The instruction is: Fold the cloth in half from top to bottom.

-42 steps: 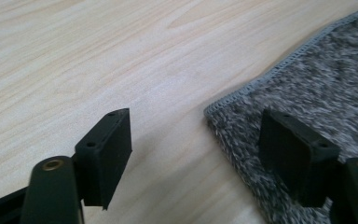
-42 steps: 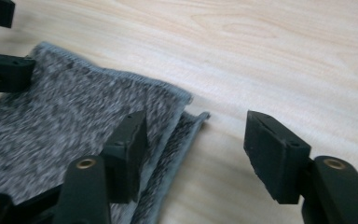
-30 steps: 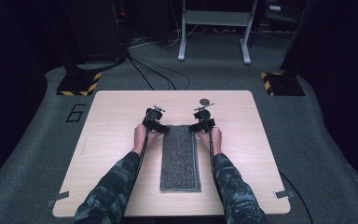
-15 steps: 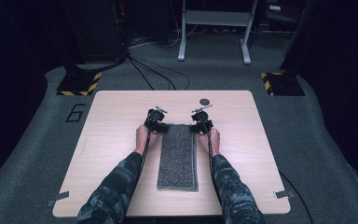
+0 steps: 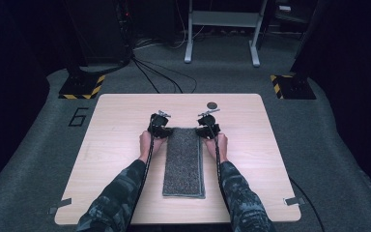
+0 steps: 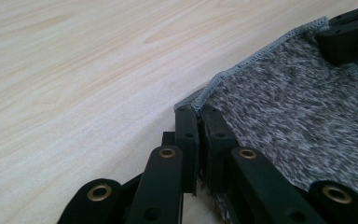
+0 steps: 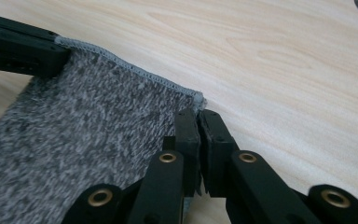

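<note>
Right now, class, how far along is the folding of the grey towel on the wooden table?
Done: the grey knitted towel already lies as a long narrow strip on the pale wooden table. In hand: the left gripper and right gripper have just closed on its two far corners. Left: probably folding that end toward the person.

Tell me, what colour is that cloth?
Mottled grey cloth, paler stitched hem; clearest in the right gripper view.

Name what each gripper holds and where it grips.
Both hold the grey towel: the left gripper is shut on its far left corner, the right gripper on its far right corner.
</note>
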`<state>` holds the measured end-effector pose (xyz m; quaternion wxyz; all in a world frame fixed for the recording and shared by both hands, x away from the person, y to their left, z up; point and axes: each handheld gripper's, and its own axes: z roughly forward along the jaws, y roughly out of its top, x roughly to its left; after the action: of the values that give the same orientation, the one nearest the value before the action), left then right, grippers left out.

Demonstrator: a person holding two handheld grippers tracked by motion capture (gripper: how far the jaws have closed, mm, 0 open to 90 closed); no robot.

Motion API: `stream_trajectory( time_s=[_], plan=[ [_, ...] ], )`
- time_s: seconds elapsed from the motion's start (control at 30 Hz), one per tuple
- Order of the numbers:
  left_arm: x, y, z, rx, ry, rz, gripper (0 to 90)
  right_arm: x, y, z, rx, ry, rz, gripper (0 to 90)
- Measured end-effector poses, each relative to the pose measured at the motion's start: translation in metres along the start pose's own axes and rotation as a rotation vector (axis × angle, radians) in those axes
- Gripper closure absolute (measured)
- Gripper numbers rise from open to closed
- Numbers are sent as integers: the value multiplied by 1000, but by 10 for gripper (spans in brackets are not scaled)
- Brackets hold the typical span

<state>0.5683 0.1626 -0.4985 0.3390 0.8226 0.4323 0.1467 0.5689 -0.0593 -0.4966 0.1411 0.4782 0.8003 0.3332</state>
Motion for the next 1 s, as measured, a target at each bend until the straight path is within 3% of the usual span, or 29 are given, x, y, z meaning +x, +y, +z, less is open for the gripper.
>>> stream_trajectory(
  time_s=[0.27,0.57,0.67,0.73,1.0],
  plan=[
    [-3,5,-13,-51,-3,10,864,8,7,-20,-56,10,-31,870],
    [-2,9,-31,-117,-6,-4,866,8,10,-33,-105,-5,-65,872],
    [-2,10,-37,-122,2,21,867,8,11,-37,-119,1,-84,872],
    [-3,11,-40,-133,0,20,867,11,12,-41,-128,2,-73,872],
    [-8,11,-58,-181,-12,35,866,15,13,-58,-165,17,-105,873]
  ],
)
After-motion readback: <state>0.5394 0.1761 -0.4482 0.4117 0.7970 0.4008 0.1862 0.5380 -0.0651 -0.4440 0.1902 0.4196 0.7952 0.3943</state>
